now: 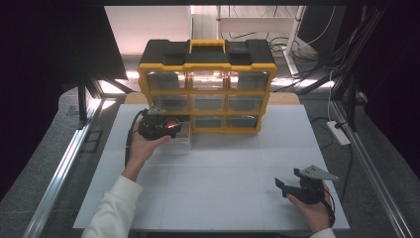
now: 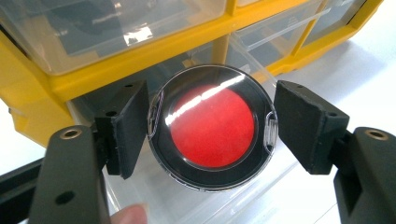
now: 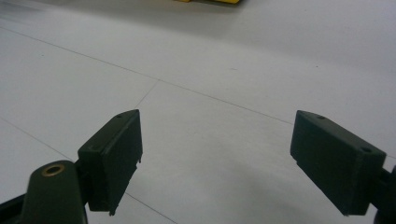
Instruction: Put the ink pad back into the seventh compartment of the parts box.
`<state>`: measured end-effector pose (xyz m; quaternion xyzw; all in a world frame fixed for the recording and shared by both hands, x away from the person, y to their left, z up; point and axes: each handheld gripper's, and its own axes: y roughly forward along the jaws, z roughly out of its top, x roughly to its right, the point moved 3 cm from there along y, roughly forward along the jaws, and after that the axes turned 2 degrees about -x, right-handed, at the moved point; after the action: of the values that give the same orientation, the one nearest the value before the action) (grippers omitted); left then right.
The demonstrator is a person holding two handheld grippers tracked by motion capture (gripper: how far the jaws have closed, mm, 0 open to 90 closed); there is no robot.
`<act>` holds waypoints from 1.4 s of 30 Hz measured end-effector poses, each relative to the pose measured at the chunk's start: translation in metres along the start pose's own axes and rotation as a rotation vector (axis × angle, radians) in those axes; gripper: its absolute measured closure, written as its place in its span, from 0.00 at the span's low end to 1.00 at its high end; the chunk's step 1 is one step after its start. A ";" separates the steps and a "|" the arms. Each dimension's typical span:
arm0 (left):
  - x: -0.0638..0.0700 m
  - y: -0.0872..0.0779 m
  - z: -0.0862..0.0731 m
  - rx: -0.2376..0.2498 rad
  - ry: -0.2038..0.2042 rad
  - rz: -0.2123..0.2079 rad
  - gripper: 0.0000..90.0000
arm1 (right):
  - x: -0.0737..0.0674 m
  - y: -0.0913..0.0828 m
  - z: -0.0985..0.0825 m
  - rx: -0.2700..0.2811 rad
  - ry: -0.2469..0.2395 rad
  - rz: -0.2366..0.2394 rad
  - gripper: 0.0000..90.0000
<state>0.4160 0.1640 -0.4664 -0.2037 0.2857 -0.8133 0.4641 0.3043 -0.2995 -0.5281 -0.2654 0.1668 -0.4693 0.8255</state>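
Observation:
A round black case with a red disc under a clear lid (image 2: 212, 133) sits between the jaws of my left gripper (image 2: 212, 128), whose pads press on its two sides. In the high view the left gripper (image 1: 166, 126) holds the case (image 1: 172, 123) over a clear drawer (image 1: 182, 136) pulled out from the bottom left of the yellow and black drawer cabinet (image 1: 205, 87). The same drawer (image 2: 154, 200) lies open beneath the case. My right gripper (image 1: 283, 187) rests low at the table's front right, and its jaws (image 3: 215, 154) stand open over bare white tabletop.
The cabinet has three rows of clear drawers, the others pushed in. It stands at the back middle of the white table (image 1: 223, 168). Metal rails run along both table sides, with cables and a power strip (image 1: 339, 133) on the right.

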 end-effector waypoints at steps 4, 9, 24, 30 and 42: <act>0.000 0.001 0.000 0.011 -0.016 -0.015 0.24 | 0.000 0.000 0.000 0.000 0.000 0.001 0.19; 0.004 -0.004 0.002 0.038 -0.016 -0.041 0.22 | 0.000 0.000 0.000 0.001 -0.001 0.000 0.19; 0.017 -0.014 0.000 0.050 -0.001 -0.120 0.22 | 0.001 -0.001 0.000 0.002 0.001 0.000 0.19; 0.032 -0.027 -0.001 0.080 0.040 -0.148 0.23 | 0.001 -0.002 0.000 0.002 0.002 -0.007 0.19; 0.052 -0.052 -0.039 0.082 0.069 -0.187 0.23 | 0.000 -0.003 0.000 0.006 0.001 -0.001 0.19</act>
<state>0.3345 0.1504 -0.4584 -0.1820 0.2476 -0.8708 0.3839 0.3026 -0.3007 -0.5267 -0.2630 0.1658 -0.4702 0.8260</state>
